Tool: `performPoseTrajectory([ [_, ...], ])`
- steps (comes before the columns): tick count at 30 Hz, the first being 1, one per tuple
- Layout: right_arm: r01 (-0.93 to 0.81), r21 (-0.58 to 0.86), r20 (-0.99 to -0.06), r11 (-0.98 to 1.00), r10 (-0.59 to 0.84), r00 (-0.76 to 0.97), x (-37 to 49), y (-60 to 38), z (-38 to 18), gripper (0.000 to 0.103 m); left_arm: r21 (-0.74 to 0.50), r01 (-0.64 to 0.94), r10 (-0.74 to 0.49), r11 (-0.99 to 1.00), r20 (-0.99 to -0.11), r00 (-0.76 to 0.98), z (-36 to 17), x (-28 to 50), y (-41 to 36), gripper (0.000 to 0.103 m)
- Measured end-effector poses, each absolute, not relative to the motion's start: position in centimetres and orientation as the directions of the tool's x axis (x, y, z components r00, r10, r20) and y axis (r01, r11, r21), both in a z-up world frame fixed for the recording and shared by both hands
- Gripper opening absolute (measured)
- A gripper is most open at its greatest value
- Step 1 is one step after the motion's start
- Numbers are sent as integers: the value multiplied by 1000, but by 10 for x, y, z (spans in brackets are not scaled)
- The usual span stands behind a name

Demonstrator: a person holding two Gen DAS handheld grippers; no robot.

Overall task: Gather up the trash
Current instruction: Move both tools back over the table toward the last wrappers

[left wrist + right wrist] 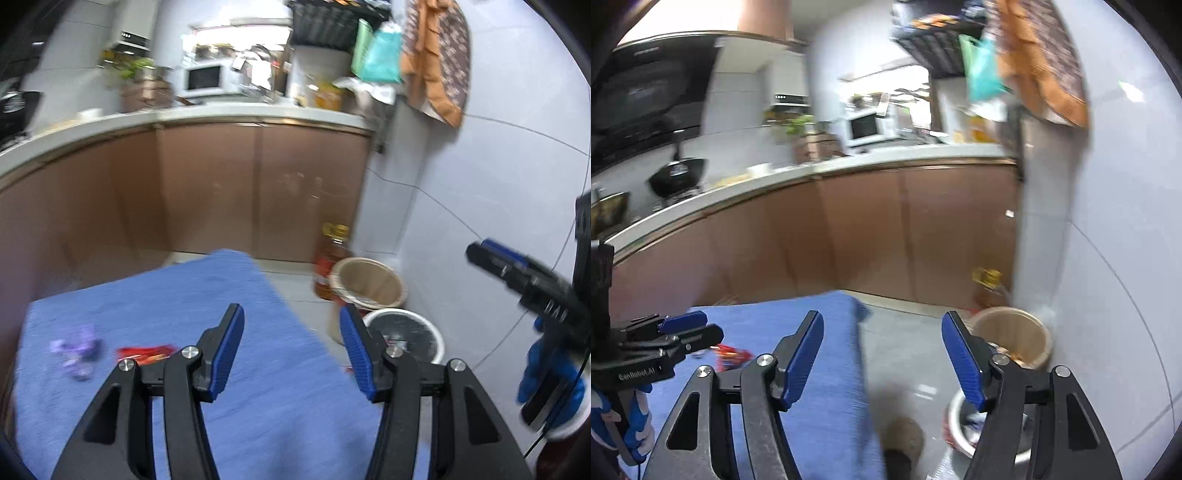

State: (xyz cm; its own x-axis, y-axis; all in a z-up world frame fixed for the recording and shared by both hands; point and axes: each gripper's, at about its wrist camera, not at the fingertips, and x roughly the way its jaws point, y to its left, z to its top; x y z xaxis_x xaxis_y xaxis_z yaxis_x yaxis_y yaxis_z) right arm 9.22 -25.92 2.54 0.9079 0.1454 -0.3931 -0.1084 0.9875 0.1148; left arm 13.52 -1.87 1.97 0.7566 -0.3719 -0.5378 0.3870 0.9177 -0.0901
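Gripper jaws stand wide and empty on both sides: left gripper (291, 328) w/ nothing between its blue pads, right gripper (882, 336) likewise, both raised above the work area and pointing toward the kitchen cabinets.

Blue cloth (177, 295) covers the tabletop, biggest thing in frame; its far corner hangs near the floor bins. Beige bin (369, 284) sits on the floor by the wall, an oil bottle just beside it; white-rimmed bin (406, 338) w/ dark liner sits nearer, right off the cloth's edge. Trash left to collect: red wrapper (146, 354) lying flat on the cloth, just ahead of the left gripper's linkage, and purple wrapper (75, 352) farther to the left, apart from the red one. Both frames heavily blurred, so finer detail can't be told.

Risks from here, as judged: wrappers are thin and flat, so a descent that's too shallow could pinch cloth along w/ the wrapper and drag the cloth off the tabletop edge. Crinkly foil may slip from the pads mid-carry and land on the floor between tabletop and bins. Two bins close together: a hurried release could miss the nearer one or clip its rim. Both grippers crowd the same corner, so a collision btwn them is possible.
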Motion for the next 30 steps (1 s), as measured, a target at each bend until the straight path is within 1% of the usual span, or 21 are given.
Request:
performPoseTrajectory([
  [3, -182, 112, -378, 977, 211, 902, 96, -230, 35, 70, -90, 308, -306, 947, -537, 786, 17, 126, 33, 52],
  [6, -251, 109, -379, 962, 274, 884, 104, -198, 41, 70, -99, 220, -237, 971, -553, 798, 8, 122, 83, 52],
  [7, -282, 107, -382, 954, 301, 874, 108, -187, 41, 70, -100, 193, -216, 976, -560, 800, 4, 121, 95, 53],
  [8, -302, 107, -383, 947, 320, 867, 111, -179, 40, 70, -104, 161, -191, 982, -569, 800, -1, 121, 110, 59],
  [9, -322, 107, -385, 941, 338, 859, 113, -171, 38, 71, -108, 129, -168, 986, -574, 801, -5, 122, 124, 61],
  [13, -392, 122, -416, 912, 406, 814, 134, -137, 28, 73, -121, 27, -93, 992, -586, 805, -23, 121, 176, 62],
  [15, -423, 136, -432, 896, 438, 789, 146, -123, 21, 80, -123, -11, -65, 992, -592, 803, -30, 123, 196, 62],
  [17, -454, 140, -450, 880, 465, 762, 156, -108, 12, 81, -124, -41, -42, 992, -602, 797, -40, 129, 211, 63],
  [20, -489, 148, -485, 860, 494, 722, 172, -86, -5, 87, -127, -61, -31, 990, -618, 785, -54, 145, 222, 64],
  [23, -520, 171, -529, 837, 524, 668, 193, -66, -27, 90, -137, -69, -35, 988, -639, 769, -71, 166, 231, 65],
  [25, -537, 181, -555, 824, 536, 636, 206, -51, -43, 95, -148, -70, -45, 987, -660, 750, -86, 185, 233, 66],
  [30, -578, 212, -613, 788, 567, 550, 238, -19, -84, 96, -156, -56, -69, 986, -694, 717, -114, 233, 232, 66],
])
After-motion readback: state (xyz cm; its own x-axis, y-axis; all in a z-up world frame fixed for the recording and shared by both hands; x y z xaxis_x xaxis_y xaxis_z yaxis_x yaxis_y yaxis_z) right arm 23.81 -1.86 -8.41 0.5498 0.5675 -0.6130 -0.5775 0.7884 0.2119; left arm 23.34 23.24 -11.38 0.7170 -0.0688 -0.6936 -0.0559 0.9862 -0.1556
